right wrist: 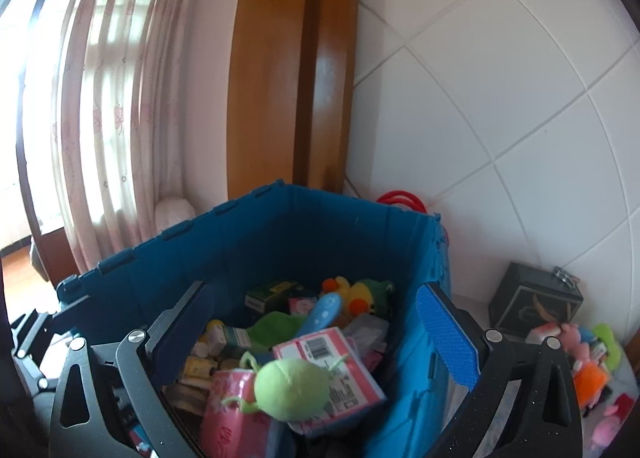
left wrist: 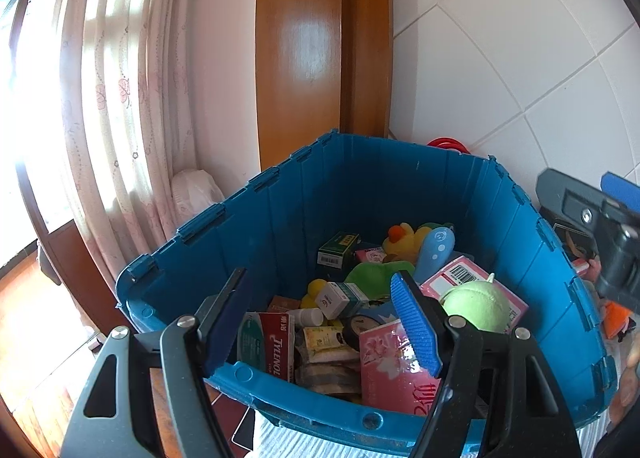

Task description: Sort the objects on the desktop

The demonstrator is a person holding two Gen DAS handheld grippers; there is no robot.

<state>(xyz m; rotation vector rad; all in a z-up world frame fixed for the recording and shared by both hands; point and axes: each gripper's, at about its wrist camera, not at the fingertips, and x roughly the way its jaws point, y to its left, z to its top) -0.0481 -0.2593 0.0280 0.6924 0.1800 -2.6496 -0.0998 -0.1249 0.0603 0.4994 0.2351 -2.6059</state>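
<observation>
Both grippers, left gripper (left wrist: 324, 322) and right gripper (right wrist: 320, 342), spread wide and empty above blue crate (left wrist: 280, 193); green plush ball (right wrist: 292, 388) resting atop pink box (right wrist: 340, 362) inside, evidently deposited for sorting.

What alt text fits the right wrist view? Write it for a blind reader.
An open blue plastic crate brims with toys and boxes, a light green plush ball lying on a pink barcoded box. The right gripper hovers above, jaws wide and empty. A dark box stands beside the crate.
</observation>
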